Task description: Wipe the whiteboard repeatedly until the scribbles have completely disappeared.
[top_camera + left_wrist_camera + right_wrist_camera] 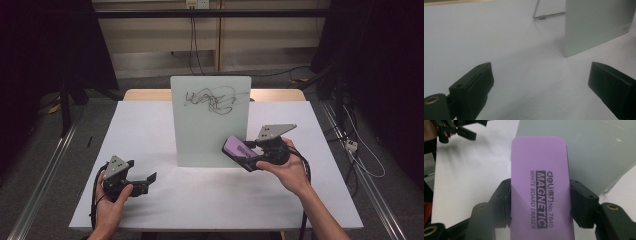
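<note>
A small whiteboard (210, 120) stands upright at the middle of the white table (150, 130), with black scribbles (215, 99) across its upper half. My right gripper (243, 152) is shut on a purple whiteboard eraser (237, 148) and holds it just off the board's lower right corner. In the right gripper view the eraser (540, 187) fills the gap between both jaws, with the board (584, 147) right behind it. My left gripper (145, 181) rests open near the table's front left. Nothing lies between its jaws in the left gripper view, where the gripper (540, 82) faces the board's edge (596, 25).
The board leans on a wire stand (544, 17) behind it. Dark frame rails (45, 165) run along both sides of the table, and cables (360, 155) lie on the floor to the right. White tabletop stretches in front of the board.
</note>
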Action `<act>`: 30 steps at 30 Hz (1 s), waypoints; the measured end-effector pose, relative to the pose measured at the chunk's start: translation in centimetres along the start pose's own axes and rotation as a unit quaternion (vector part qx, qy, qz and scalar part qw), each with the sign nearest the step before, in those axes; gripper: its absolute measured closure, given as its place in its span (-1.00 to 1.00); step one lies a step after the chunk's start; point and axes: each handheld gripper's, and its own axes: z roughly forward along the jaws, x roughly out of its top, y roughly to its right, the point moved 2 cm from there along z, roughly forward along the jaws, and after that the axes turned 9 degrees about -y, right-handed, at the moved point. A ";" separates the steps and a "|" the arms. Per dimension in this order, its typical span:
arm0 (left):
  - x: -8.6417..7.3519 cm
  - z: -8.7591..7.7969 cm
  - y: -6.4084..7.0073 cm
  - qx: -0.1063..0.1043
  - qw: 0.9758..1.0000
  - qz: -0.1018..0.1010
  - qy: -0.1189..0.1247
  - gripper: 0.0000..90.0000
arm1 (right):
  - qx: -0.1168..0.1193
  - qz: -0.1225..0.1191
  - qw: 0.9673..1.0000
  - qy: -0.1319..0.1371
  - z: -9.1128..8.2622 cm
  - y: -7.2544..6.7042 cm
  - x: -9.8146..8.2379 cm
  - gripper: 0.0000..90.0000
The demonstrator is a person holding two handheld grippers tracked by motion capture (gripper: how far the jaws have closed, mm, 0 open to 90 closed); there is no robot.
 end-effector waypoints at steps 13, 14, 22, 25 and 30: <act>-0.1 -0.1 -0.2 0.001 1.000 -0.002 0.000 -0.86 | -0.032 -0.022 0.998 0.050 -2.0 0.6 3.0 -0.08; -0.1 -0.1 -0.2 0.000 1.000 -0.003 0.000 -0.86 | -0.035 -0.024 0.998 0.051 -2.2 0.7 3.2 -0.08; -0.1 -0.1 -0.2 -0.003 1.000 -0.002 -0.002 -0.86 | -0.057 -0.039 0.996 0.065 -3.7 0.8 5.2 -0.08; -0.1 0.0 -0.2 -0.003 1.000 -0.002 -0.002 -0.86 | -0.062 -0.043 0.995 0.067 -4.0 1.0 5.9 -0.08; -0.1 0.0 -0.1 -0.003 1.000 -0.001 -0.002 -0.86 | -0.066 -0.051 0.994 0.074 -4.3 1.4 7.0 -0.08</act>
